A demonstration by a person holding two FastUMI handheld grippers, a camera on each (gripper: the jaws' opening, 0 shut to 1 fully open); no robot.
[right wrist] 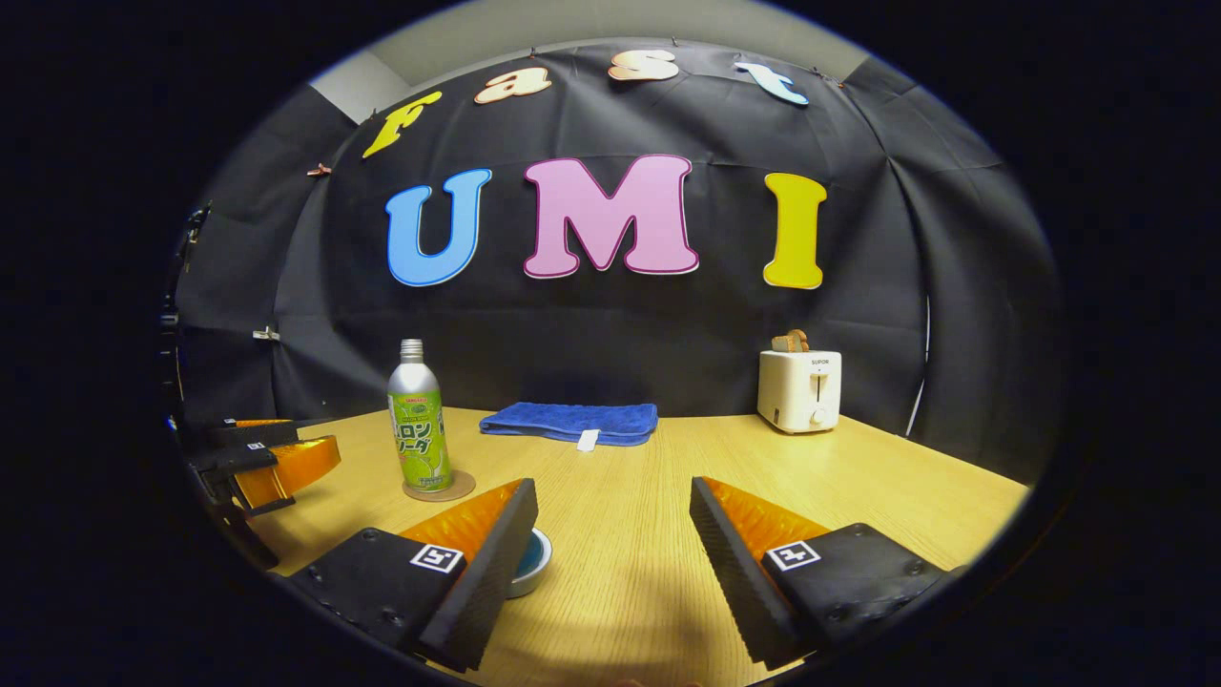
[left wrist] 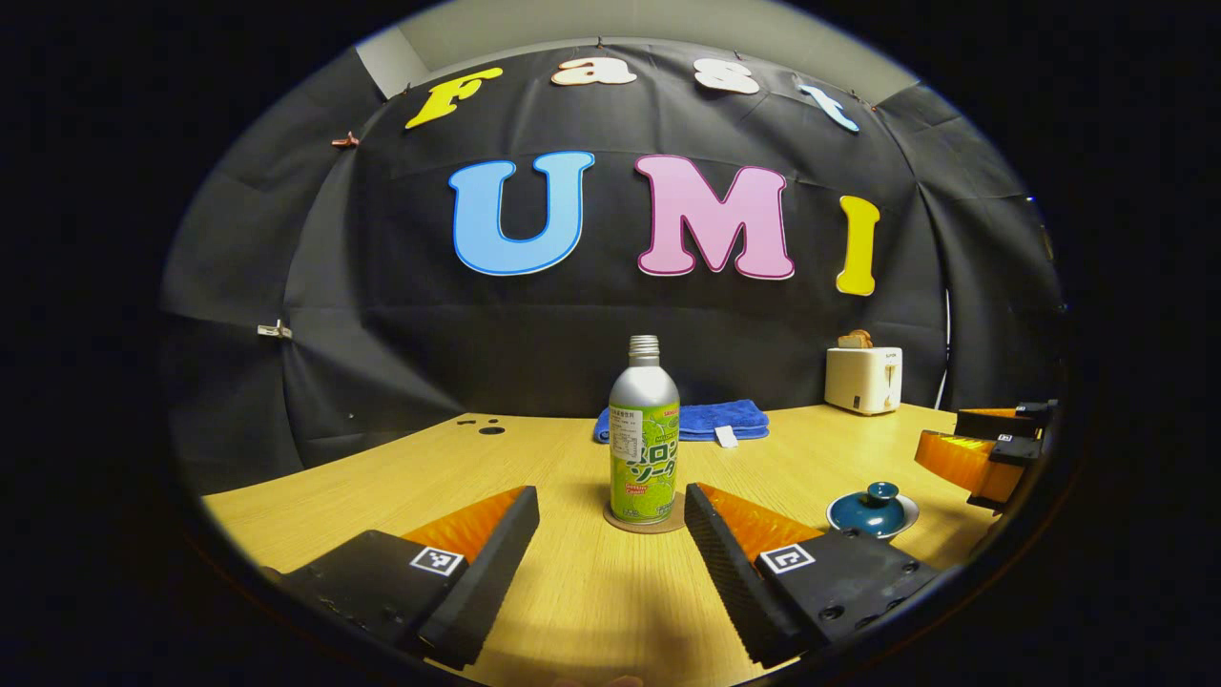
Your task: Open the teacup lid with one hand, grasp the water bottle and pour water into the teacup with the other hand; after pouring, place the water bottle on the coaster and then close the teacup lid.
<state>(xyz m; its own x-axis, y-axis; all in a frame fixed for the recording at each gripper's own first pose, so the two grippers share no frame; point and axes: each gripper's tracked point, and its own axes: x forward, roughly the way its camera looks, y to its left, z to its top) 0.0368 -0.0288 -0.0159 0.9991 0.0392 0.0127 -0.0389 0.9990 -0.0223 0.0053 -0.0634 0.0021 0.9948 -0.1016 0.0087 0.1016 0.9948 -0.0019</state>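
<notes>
With my bottle (left wrist: 644, 448) on its coaster (left wrist: 645, 523) and teacup lid (left wrist: 876, 504) on (start or finish), both grippers (left wrist: 610, 534) (right wrist: 610, 534) gape wide.

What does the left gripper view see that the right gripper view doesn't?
Left gripper view: the teacup lid with its knob, plus the right gripper at the right edge. Right gripper view: the left gripper at the left edge; the teacup peeks from behind a finger. Both: the bottle on its coaster, blue towel, toaster.
</notes>
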